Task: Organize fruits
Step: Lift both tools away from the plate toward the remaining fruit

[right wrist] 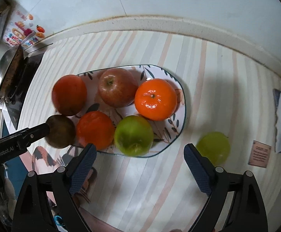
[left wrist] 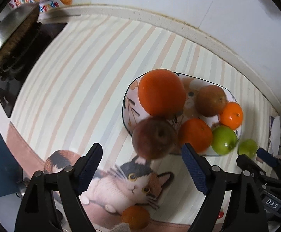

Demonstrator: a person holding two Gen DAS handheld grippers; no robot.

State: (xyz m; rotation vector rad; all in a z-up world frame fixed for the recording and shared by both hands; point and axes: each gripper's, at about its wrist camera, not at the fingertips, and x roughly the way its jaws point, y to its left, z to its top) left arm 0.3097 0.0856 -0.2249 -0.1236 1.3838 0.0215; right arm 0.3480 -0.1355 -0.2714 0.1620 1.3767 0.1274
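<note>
A patterned plate (right wrist: pixel 181 104) (left wrist: pixel 128 100) holds a red apple (right wrist: pixel 117 87), several oranges, including one at the right (right wrist: pixel 155 101), and a green apple (right wrist: pixel 133 135). A brownish fruit (left wrist: pixel 154 137) (right wrist: pixel 60 131) sits at the plate's near-left edge, just beyond my open left gripper (left wrist: pixel 142 166); whether it rests on the rim I cannot tell. A second green apple (right wrist: pixel 214 147) (left wrist: pixel 247 147) lies on the mat right of the plate, just beyond the right finger of my open, empty right gripper (right wrist: pixel 140 166). A small orange (left wrist: pixel 135 217) lies near the front edge.
A striped mat with a cat picture (left wrist: pixel 132 181) covers the counter. A pan (left wrist: pixel 7 36) sits on a black cooktop (left wrist: pixel 24 61) at far left. The white wall (right wrist: pixel 159 3) runs close behind. A small card (right wrist: pixel 259 153) lies at right.
</note>
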